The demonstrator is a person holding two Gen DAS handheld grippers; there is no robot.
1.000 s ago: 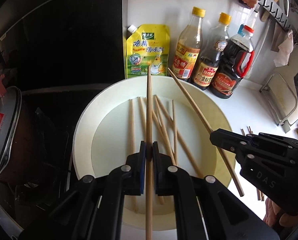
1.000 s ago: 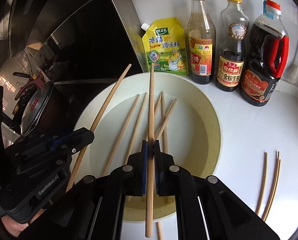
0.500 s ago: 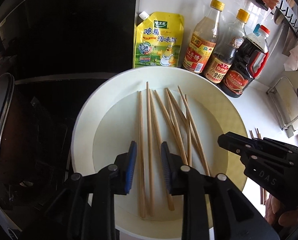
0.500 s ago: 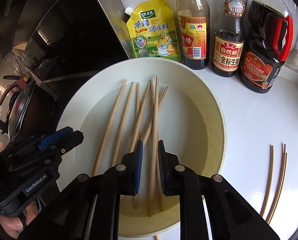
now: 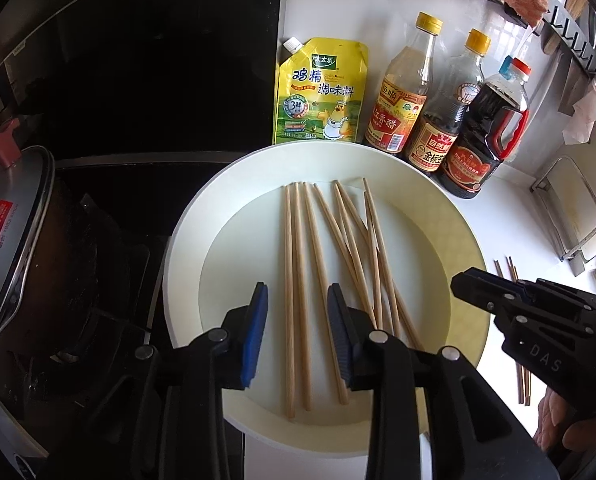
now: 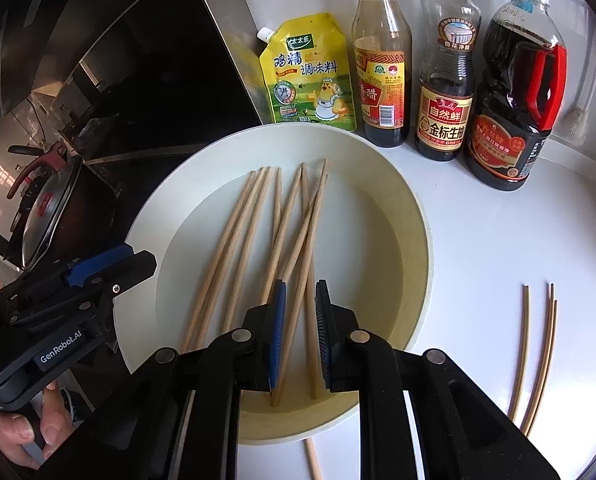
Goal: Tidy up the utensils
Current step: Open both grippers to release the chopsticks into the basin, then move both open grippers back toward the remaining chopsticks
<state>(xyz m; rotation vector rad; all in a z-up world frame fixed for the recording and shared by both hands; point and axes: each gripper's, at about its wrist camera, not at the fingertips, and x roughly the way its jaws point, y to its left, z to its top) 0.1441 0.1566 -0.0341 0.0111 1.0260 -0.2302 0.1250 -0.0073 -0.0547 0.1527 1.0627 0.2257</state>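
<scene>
Several wooden chopsticks [image 5: 318, 232] lie loose in a wide cream bowl [image 5: 186, 240] on the white counter. My left gripper [image 5: 297, 292] hovers over the bowl's near side. Its jaws are opening and its pads press on nothing; chopsticks lie on the bowl floor beneath the gap. In the right wrist view my right gripper [image 6: 300, 284] stands slightly open above the same chopsticks [image 6: 254, 224], gripping none. The left gripper [image 6: 138, 258] shows at the bowl's [image 6: 418, 232] left rim. A few more chopsticks [image 6: 538, 352] lie on the counter to the right.
A yellow seasoning pouch [image 5: 320, 92] and three sauce bottles [image 5: 438, 120] stand behind the bowl. A lidded pot [image 5: 14, 240] sits on the dark stove at left. A wire rack [image 5: 570, 216] stands at right. One chopstick [image 6: 312, 458] pokes out from the bowl's front edge.
A second ago each gripper was shut on a chopstick raised over the bowl. Both have let go, the jaws have parted, and those chopsticks now lie in the bowl.
</scene>
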